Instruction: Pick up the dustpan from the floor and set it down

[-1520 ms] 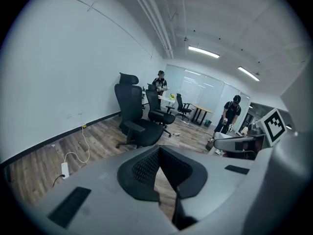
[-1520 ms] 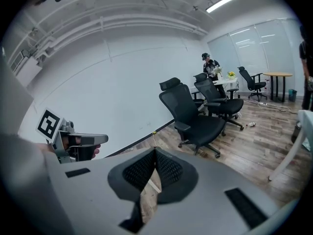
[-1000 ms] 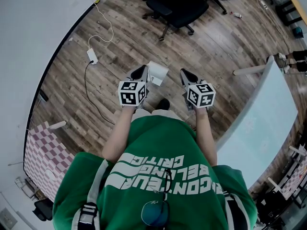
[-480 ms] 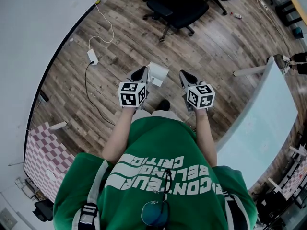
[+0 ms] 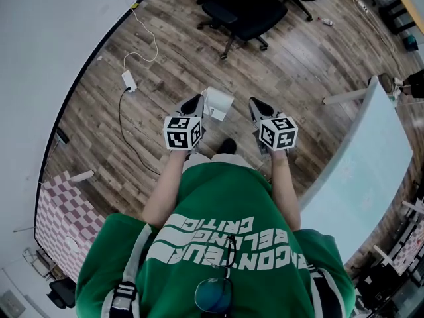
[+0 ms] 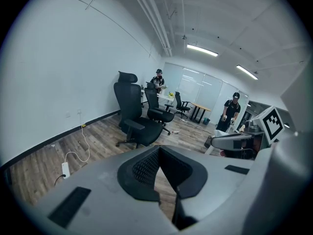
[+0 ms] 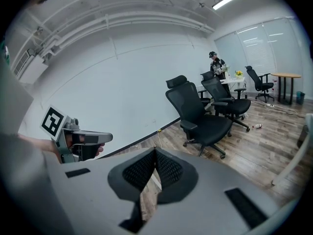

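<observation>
Dustpan (image 5: 217, 103) white, boxy, flat on wood floor (image 5: 165, 58). Lies just ahead of and between the two tips, nearer left gripper (image 5: 195, 101) than right gripper (image 5: 256, 103). Both jaw pairs pressed together, nothing gripped; dustpan not picked up.

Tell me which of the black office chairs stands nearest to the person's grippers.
The foremost chair, which looks largest in both gripper views; the other chairs stand behind it, farther away.
</observation>
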### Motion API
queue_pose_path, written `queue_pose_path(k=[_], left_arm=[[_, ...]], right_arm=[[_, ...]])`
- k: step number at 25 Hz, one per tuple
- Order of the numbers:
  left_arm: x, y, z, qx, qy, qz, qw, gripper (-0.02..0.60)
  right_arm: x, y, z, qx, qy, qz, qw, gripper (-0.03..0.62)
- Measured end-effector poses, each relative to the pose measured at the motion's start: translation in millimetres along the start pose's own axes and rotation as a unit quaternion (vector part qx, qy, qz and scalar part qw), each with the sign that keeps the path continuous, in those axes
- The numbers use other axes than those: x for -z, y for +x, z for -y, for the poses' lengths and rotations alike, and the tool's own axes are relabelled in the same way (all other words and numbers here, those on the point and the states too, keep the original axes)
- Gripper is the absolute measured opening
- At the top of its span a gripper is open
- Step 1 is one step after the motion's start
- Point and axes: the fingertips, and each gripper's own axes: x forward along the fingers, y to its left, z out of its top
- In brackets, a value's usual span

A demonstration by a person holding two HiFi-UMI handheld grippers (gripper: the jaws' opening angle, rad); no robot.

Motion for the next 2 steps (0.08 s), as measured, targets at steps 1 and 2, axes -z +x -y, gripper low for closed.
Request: queue_pose_path(k=[1, 2], left_arm=[[0.9, -1.5, -1.1, -0.001, -0.001, 0.000, 1.0000, 0.003], [1.7, -3.0, -2.2, -0.002, -0.002, 0.001, 1.0000, 0.003]], right_arm=[[-0.5, 0.1, -1.2, -0.001, 0.000, 0.001, 1.000, 0.008], [-1.0, 0.1, -2.5, -0.001, -0.001, 0.002, 1.000, 0.008]])
